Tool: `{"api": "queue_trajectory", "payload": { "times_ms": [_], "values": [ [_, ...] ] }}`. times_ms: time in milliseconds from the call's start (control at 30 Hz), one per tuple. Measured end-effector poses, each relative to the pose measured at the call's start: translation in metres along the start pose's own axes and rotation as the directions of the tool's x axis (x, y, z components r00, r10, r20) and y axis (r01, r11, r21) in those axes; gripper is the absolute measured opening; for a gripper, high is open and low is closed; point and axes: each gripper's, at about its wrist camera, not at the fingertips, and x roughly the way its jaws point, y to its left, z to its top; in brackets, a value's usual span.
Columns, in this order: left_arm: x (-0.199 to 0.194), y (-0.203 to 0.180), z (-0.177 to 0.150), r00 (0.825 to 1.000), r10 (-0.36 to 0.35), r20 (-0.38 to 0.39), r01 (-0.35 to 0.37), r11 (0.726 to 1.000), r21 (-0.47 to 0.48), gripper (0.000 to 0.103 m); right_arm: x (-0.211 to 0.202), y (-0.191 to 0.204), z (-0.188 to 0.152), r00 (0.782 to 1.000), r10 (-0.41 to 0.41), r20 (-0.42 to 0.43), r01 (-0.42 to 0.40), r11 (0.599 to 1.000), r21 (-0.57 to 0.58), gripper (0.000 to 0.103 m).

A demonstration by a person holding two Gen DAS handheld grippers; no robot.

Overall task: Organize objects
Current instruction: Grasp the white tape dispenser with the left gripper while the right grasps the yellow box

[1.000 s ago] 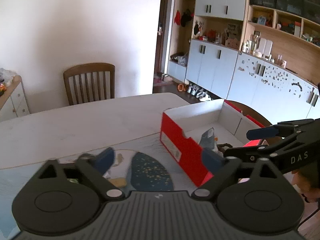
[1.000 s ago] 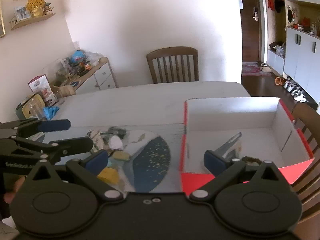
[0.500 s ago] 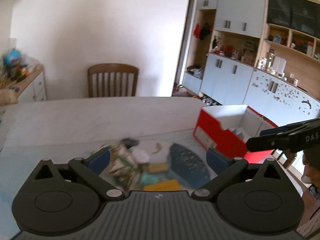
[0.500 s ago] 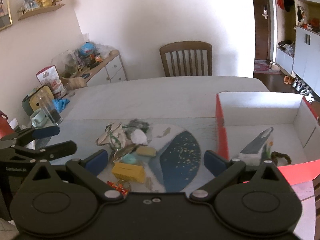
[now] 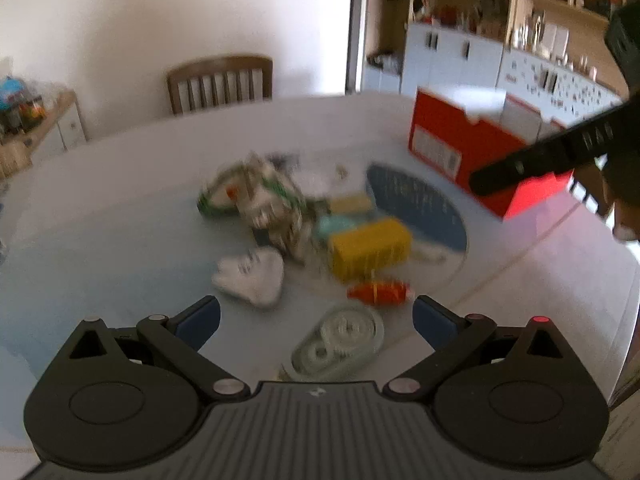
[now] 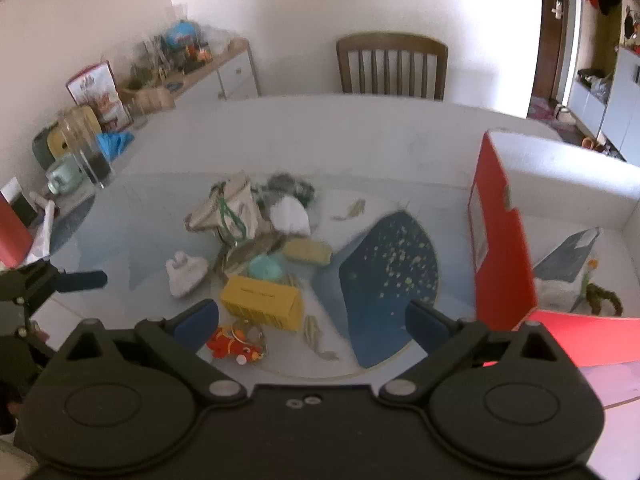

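Left gripper (image 5: 316,314) spread wide, pale table (image 5: 120,184), wooden chair (image 5: 220,80), white wall (image 5: 200,8).

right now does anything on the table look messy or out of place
Yes: a jumble of small items lies loose on the table beside the red box: a yellow box, an orange fish toy, a white pouch. Both grippers, left and right, are open and empty.

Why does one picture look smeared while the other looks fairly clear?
Left wrist view: motion blur smears the yellow box and the white pouch; only the left hand-held gripper itself stays sharp. Right wrist view: much crisper, the yellow box readable, though fisheye bends the table edge and daylight glares on the wall.
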Motion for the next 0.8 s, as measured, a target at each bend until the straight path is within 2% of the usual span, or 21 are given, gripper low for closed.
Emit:
{"api": "queue_trajectory", "payload": {
  "times_ms": [133,600,667,800],
  "values": [
    [0.018,-0.004,-0.008,0.999,-0.015,-0.042,0.016,1.000,0.015,0.103,0.018,0.003,-0.001,0.999,-0.001,-0.040,0.001,1.000,-0.016,0.096],
    [0.046,-0.003,-0.008,0.994,-0.065,-0.092,0.071,0.995,0.067,0.102,0.073,0.015,0.011,0.992,0.009,-0.126,-0.030,0.986,-0.164,0.086],
    [0.047,-0.002,-0.008,0.993,-0.070,-0.096,0.077,0.995,0.069,0.100,0.080,0.017,0.012,0.988,0.021,-0.150,-0.049,0.981,-0.188,0.083],
    [0.051,-0.001,-0.009,0.990,-0.080,-0.115,0.089,0.993,0.080,0.088,0.094,0.027,0.012,0.980,0.026,-0.198,-0.081,0.958,-0.276,0.077]
  ]
}}
